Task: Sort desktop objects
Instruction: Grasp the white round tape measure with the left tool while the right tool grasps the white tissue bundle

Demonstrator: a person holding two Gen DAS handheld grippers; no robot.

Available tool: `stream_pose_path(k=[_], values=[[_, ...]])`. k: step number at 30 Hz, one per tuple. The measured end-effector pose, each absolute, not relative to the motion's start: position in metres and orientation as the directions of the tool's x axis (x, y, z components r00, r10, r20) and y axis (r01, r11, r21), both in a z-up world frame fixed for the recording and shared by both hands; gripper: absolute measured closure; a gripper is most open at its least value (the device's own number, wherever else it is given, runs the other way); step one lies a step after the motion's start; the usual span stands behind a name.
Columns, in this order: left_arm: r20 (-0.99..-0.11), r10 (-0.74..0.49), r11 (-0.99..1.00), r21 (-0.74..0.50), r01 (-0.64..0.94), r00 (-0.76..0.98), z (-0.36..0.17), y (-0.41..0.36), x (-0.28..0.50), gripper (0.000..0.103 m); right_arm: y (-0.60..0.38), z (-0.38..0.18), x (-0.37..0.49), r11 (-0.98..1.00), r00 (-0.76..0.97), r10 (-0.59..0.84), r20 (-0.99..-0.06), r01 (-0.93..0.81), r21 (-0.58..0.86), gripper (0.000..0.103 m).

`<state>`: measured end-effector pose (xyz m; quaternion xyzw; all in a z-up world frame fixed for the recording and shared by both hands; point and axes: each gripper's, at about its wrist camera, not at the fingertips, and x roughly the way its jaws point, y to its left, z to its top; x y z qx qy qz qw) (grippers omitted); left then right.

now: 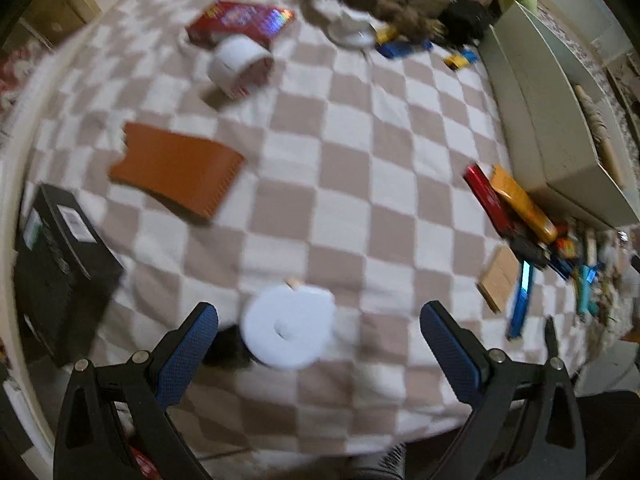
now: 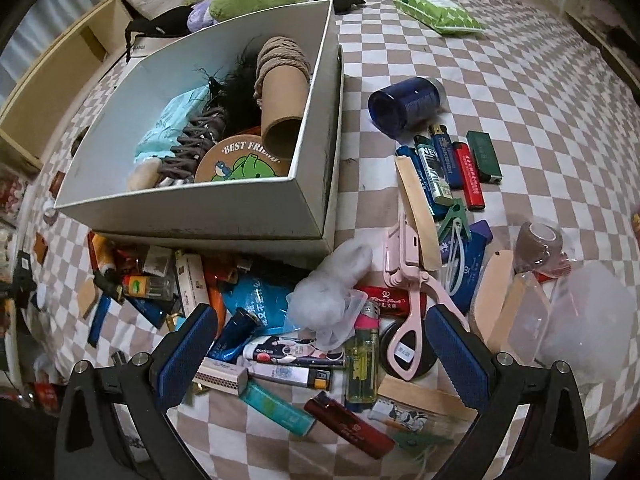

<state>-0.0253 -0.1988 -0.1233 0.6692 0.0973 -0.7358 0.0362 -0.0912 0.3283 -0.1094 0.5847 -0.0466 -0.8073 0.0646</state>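
Note:
My left gripper [image 1: 318,322] is open and empty, low over the checkered cloth, with a white tape roll [image 1: 289,327] lying between its fingers. The view is blurred. An orange card holder [image 1: 176,170] lies to the left. My right gripper [image 2: 318,322] is open and empty above a heap of small things: a yellow lighter [image 2: 362,364], pink scissors-like curler [image 2: 408,292], a clump of clear plastic [image 2: 336,284] and several lighters. A white box [image 2: 224,210] holding a cardboard tube [image 2: 282,112] and a round coaster stands behind the heap.
A black box [image 1: 56,272] sits at the left edge, a red box [image 1: 240,22] and a white cup [image 1: 240,66] far back. A blue jar [image 2: 404,106], a row of lighters [image 2: 448,164] and a green wipes pack [image 2: 438,12] lie right of the white box [image 1: 560,128].

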Motion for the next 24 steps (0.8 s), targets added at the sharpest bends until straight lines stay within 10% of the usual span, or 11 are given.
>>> stream_pose_path(k=[24], values=[[-0.998,0.051,-0.968,-0.042,0.246,0.029,-0.158,-0.196,-0.01,0.002,0.338,-0.115,-0.089,-0.978,-0.271,-0.21,-0.939,0.043,0.206,0.0]])
